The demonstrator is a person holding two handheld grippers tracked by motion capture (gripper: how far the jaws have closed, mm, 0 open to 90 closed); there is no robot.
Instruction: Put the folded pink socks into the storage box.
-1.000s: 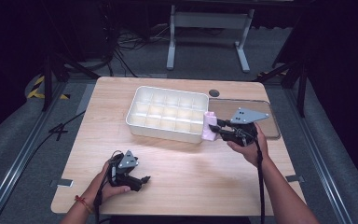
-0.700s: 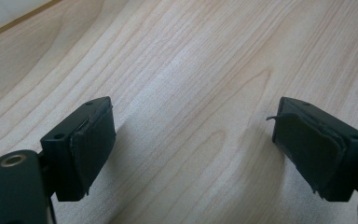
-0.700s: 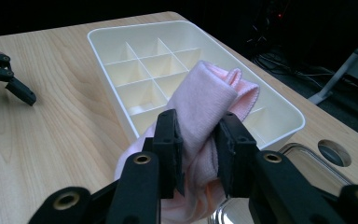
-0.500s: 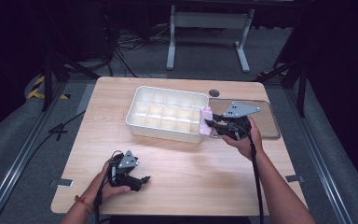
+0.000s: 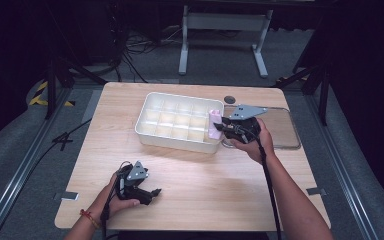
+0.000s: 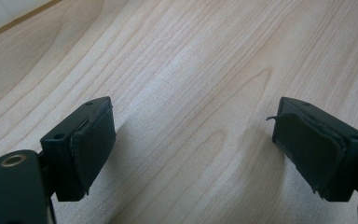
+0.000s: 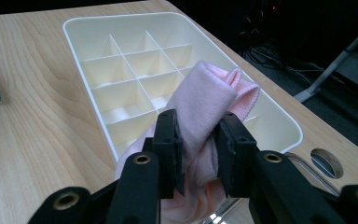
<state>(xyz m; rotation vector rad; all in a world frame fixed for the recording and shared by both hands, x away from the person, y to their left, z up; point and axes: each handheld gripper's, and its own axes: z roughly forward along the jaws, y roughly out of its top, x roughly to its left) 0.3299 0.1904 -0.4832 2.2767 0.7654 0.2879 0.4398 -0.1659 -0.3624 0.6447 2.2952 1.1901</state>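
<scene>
- The room around me is dark, with grey floor, cables and a metal stand (image 5: 224, 37) at the far side.
- My light wooden table (image 5: 190, 200) carries a white divided tray (image 5: 152, 117) far of centre.
- A clear lid (image 5: 282, 127) lies right of the tray.
- My right gripper (image 5: 219, 126) pinches a folded pink cloth (image 7: 205, 105) over the tray's right end.
- My left gripper (image 5: 155, 192) rests near-left, jaws wide, holding nothing.
</scene>
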